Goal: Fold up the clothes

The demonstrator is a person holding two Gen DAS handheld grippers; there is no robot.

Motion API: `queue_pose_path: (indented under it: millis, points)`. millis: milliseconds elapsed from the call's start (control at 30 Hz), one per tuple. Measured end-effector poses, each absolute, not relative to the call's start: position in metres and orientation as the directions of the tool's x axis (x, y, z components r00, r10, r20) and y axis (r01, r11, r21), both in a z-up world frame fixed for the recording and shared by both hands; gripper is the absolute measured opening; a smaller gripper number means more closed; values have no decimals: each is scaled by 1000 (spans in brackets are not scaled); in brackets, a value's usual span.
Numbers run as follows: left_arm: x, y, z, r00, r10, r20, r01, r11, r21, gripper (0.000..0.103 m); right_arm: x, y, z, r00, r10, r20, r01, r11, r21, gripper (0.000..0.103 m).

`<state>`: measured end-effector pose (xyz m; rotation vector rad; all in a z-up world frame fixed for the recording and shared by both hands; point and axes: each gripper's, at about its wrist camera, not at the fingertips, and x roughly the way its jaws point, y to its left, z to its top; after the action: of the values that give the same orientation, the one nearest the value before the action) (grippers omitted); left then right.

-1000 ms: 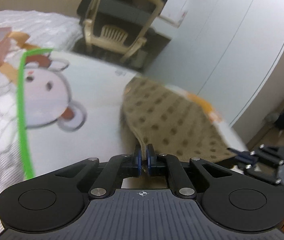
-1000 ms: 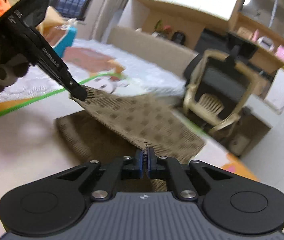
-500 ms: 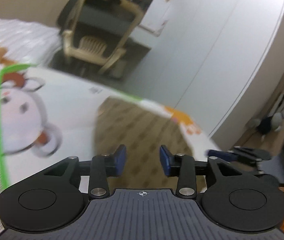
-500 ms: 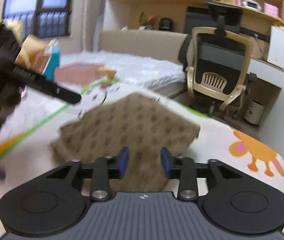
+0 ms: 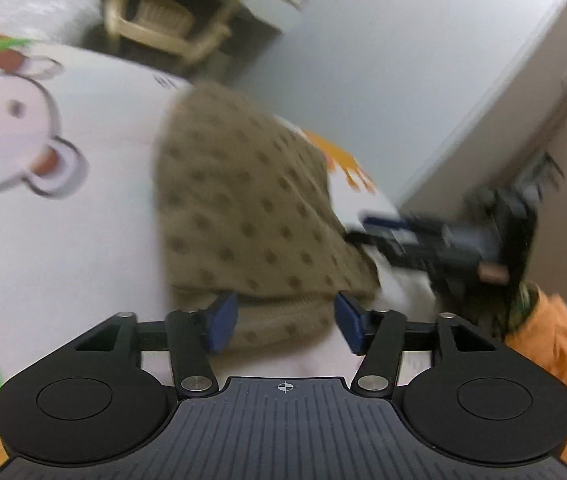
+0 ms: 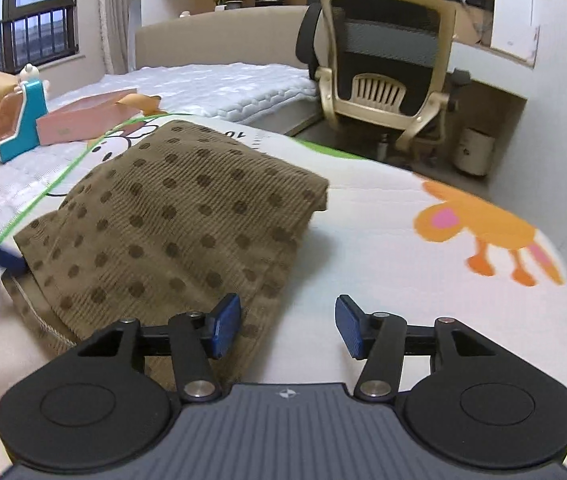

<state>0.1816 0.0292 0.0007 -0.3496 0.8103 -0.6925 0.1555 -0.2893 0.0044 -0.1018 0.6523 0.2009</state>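
Right wrist view, both hand-held grippers [image 6: 287, 326] [image 5: 285, 322] spread wide, folded brown garment [image 6: 171, 216] edge underneath, bare mat [image 6: 403, 248] rightward.

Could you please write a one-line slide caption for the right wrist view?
Open right gripper poised at the near edge of a folded brown dotted garment on a cartoon-print mat.

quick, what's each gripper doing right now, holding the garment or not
Left gripper: open, holding nothing; the brown dotted garment lies on the mat just beyond it.
Right gripper: open, holding nothing, at the garment's edge.
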Motion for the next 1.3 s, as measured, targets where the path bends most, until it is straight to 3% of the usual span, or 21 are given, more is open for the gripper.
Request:
queue_pose_path:
  millis: [133, 267, 400, 500, 733, 900, 1033, 1167, 1200, 1300]
  points:
    - [198, 47, -4, 568, -609, -553, 318, 782, -535, 62, 139, -284, 17, 807, 168, -566, -233, 971, -44, 52]
    - [215, 54, -15, 601, -532, -597, 219, 827, -517, 55, 130, -266, 21, 809, 219, -546, -302, 951, -66, 52]
    - [207, 37, -19, 565, -521, -640, 277, 850, -448, 53, 138, -257, -3, 780, 136, -611, -300, 938, -173, 52]
    - [199, 32, -5, 549, -533, -643, 340, 846, -411, 53, 138, -270, 2, 779, 110, -617, -273, 946, -177, 52]
    - [230, 19, 43, 674, -506, -539, 362, 862, -356, 63, 150, -266, 40, 815, 179, -551, -308, 939, -151, 57]
    - [287, -35, 29, 643, -486, -592, 365, 874, -320, 65, 182, -244, 48, 822, 234, -520, -343, 931, -122, 59]
    - [306, -58, 1, 588, -464, -663, 377, 882, -283, 81, 198, -228, 44, 813, 267, -517, -377, 919, -118, 60]
    - [311, -52, -8, 563, -498, -660, 367, 866, -340, 82, 217, -213, 22, 785, 255, -564, -404, 901, -155, 65]
    - [310, -51, -9, 565, -497, -659, 370, 866, -336, 82, 224, -213, 12, 773, 246, -585, -402, 903, -151, 71]
    - [308, -50, -12, 567, -499, -656, 376, 865, -333, 82, 229, -226, 1, 762, 277, -585, -385, 921, -66, 75]
